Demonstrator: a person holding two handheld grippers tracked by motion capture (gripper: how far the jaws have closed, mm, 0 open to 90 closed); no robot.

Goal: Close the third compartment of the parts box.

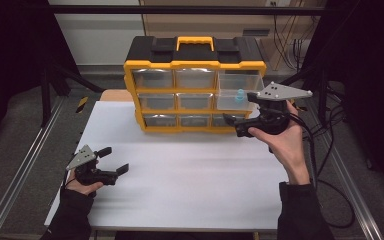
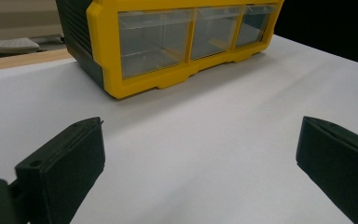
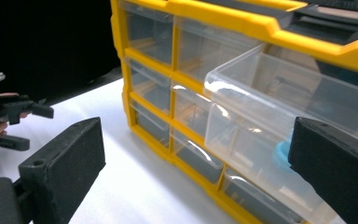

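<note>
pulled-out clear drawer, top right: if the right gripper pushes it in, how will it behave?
The clear drawer looks like thin rigid plastic, so it probably slides rather than flexes. It seems light, holding just a small blue object, which may shift or topple. The right gripper is open beside it.

Blue piece (image 3: 282, 153) — perhaps a cap — behind jaw

Pulled-out drawer (image 1: 236, 91), blue piece (image 1: 239, 96) inside
</note>
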